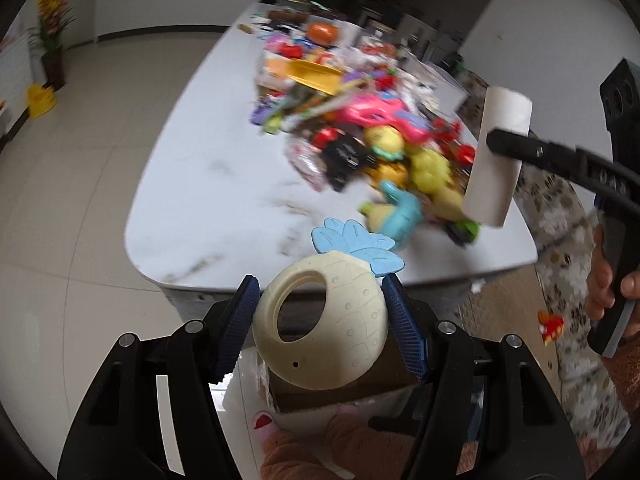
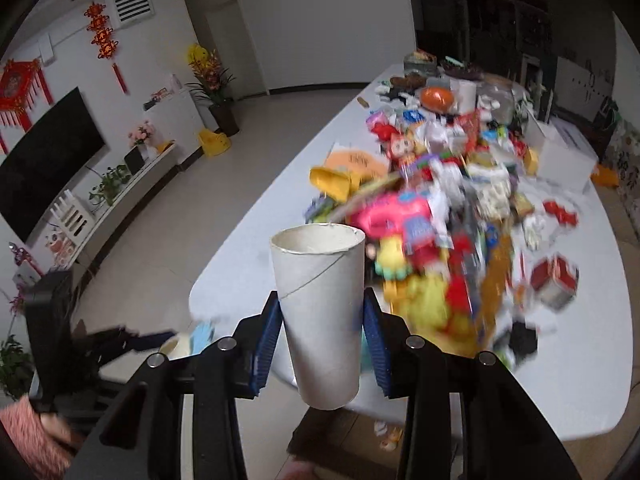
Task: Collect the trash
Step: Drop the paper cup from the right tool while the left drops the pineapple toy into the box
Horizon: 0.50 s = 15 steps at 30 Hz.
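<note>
My left gripper (image 1: pixel 320 284) is shut on a cream pineapple-shaped ring toy (image 1: pixel 352 320) with blue leaves, held off the near edge of the white table (image 1: pixel 208 184). My right gripper (image 2: pixel 322 298) is shut on an upright grey cardboard tube (image 2: pixel 320 312), its blue pads pressing both sides. In the left wrist view the cardboard tube (image 1: pixel 498 152) hangs at the right, above the table's corner. In the right wrist view the left gripper (image 2: pixel 132 340) and the ring toy (image 2: pixel 180 346) show blurred at the lower left.
A large heap of toys, wrappers and boxes (image 2: pixel 440 220) covers the table's middle and far end. A brown cardboard box (image 1: pixel 340 392) stands on the floor under the left gripper. A floral-covered seat (image 1: pixel 560 240) is right of the table. Tiled floor lies to the left.
</note>
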Available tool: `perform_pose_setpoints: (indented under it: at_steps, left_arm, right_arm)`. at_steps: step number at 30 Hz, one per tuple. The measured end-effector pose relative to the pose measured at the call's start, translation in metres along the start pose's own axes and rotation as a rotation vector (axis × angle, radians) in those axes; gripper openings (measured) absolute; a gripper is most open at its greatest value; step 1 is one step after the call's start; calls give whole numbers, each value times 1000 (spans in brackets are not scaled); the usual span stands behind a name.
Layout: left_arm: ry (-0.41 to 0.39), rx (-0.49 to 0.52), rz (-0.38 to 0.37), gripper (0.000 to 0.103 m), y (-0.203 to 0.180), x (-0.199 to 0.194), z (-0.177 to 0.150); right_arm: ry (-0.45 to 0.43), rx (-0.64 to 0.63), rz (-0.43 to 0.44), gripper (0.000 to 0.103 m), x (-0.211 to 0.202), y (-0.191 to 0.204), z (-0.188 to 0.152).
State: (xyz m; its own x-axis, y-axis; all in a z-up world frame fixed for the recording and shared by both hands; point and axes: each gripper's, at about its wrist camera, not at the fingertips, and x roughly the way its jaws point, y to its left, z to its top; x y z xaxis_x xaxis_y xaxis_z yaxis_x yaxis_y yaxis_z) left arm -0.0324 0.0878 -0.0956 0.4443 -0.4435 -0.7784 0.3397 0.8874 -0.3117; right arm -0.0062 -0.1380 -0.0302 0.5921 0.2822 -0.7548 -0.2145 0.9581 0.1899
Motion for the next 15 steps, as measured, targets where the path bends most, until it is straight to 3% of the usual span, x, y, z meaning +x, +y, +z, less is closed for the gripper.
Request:
perform_pose_setpoints:
  at_steps: [5,8,15]
  left_arm:
    - [88,70,-23,62,-26,16,-25]
    - [187,85,-39,62,-37,43,-47]
    - [335,125,-21,62,-53,118,-92]
  right_arm:
    - [63,55,-26,40,-11,-22,-55]
    - [115,90,-43,40,-10,-34,-92]
    - [254,190,-77,40,30,-70,-180]
